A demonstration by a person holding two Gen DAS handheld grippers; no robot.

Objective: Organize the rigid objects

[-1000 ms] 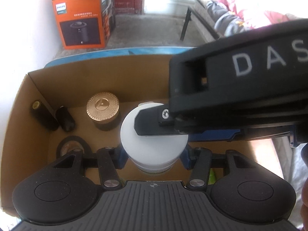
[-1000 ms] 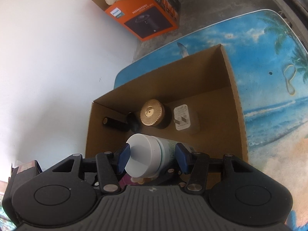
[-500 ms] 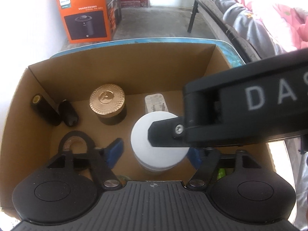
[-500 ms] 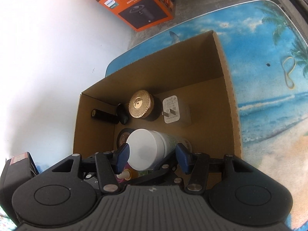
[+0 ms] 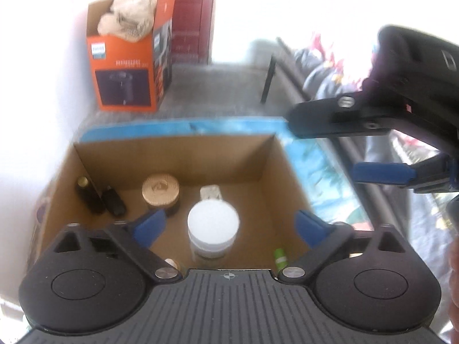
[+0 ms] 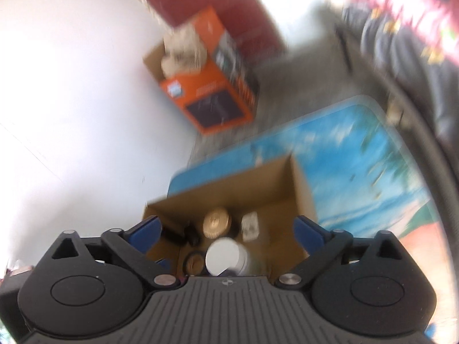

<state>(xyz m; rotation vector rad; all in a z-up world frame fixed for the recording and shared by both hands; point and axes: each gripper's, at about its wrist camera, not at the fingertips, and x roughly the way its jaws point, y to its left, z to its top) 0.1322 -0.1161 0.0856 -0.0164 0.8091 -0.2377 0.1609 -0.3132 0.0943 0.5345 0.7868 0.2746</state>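
Left gripper [image 5: 229, 226]: we are spreading its jaws wide above the box [image 5: 178, 154], nothing clamped.
Right gripper [image 6: 226, 229]: we have just been opening it too; fingers apart, empty.
Bottle [image 5: 213, 229]: standing upright in the box, white cap up, just in front of the gold lid [image 5: 160, 190].

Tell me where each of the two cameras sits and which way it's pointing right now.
Left wrist: on the left gripper, angled down into the cardboard box; own open fingers, plus the right gripper upper right.
Right wrist: on the right gripper, higher, tilted down at the box and beach-print table; own open fingers, blurred.
Shared: white-lidded jar, gold-lidded jar, orange carton.
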